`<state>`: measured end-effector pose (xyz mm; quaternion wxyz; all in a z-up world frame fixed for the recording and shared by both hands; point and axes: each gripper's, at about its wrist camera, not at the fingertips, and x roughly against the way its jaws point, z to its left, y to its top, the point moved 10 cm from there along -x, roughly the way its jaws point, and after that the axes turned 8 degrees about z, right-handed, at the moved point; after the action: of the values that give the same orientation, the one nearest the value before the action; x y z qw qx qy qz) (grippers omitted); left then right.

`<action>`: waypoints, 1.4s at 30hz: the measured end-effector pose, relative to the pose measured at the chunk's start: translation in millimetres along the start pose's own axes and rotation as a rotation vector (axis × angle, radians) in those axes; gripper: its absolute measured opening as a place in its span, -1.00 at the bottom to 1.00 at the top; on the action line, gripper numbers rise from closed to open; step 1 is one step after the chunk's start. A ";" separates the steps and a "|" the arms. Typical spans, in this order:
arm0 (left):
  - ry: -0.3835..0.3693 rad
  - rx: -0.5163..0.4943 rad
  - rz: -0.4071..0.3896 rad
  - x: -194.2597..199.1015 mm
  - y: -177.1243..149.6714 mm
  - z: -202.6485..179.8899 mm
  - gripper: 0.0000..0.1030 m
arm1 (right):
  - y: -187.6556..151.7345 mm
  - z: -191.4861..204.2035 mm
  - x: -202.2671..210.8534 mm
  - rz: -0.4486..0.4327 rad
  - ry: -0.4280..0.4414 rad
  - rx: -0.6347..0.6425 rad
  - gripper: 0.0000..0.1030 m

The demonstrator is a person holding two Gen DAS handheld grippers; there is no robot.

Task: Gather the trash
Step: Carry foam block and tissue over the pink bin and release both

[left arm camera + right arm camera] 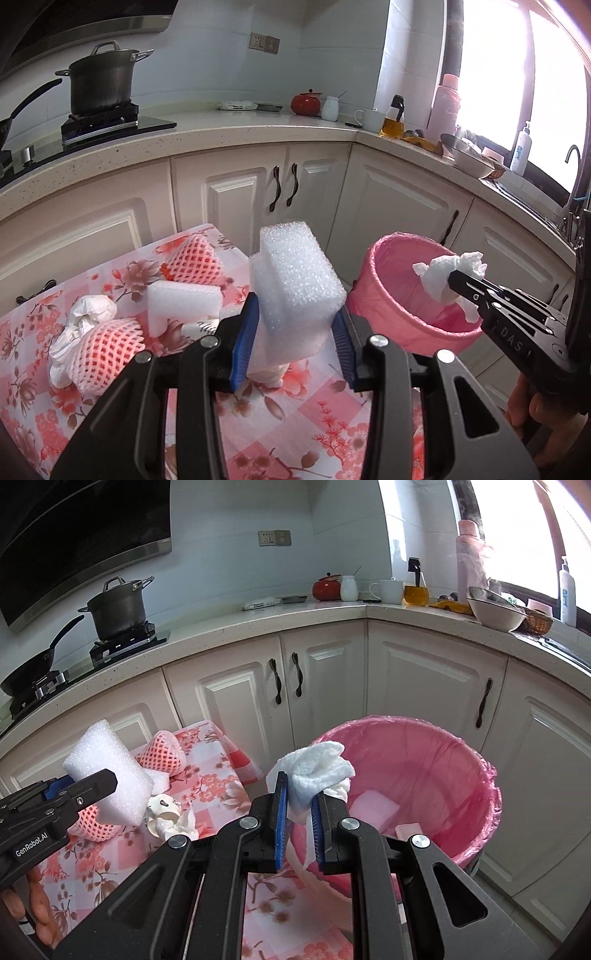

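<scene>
Partway: pink-lined round bin point(424, 775) holds two pieces; left gripper point(295, 325) clamps white foam block point(295, 273), right gripper point(297, 812) pinches crumpled white tissue point(317, 771); net sleeves point(192, 262), foam, wrappers remain on the floral surface point(295, 424).

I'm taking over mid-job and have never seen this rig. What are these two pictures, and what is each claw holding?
Each picture comes from a camera on a hand-held two-finger gripper, looking along its fingers. The left gripper clamps a white foam block. The right gripper pinches a crumpled tissue over the pink-lined bin, which already holds some foam pieces. On the floral tablecloth remain two pink foam nets, another foam piece and crumpled white wrappers.
</scene>
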<state>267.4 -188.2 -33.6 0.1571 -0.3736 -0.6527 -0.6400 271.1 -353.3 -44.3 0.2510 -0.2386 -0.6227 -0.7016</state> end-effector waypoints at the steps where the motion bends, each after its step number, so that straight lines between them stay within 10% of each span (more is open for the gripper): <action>1: -0.008 -0.007 0.000 -2.1 2.8 -5.3 -0.26 | 1.0 -5.2 0.6 -0.002 -0.005 -0.004 -0.74; 42: -0.284 -0.191 0.087 -84.6 41.6 -184.5 -0.24 | 11.7 -145.3 -12.2 -0.008 -0.155 -0.131 -0.73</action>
<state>302.5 -392.4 -37.3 0.0545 -0.5013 -0.5880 -0.6325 284.8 -498.1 -59.5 0.1830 -0.3056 -0.5939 -0.7214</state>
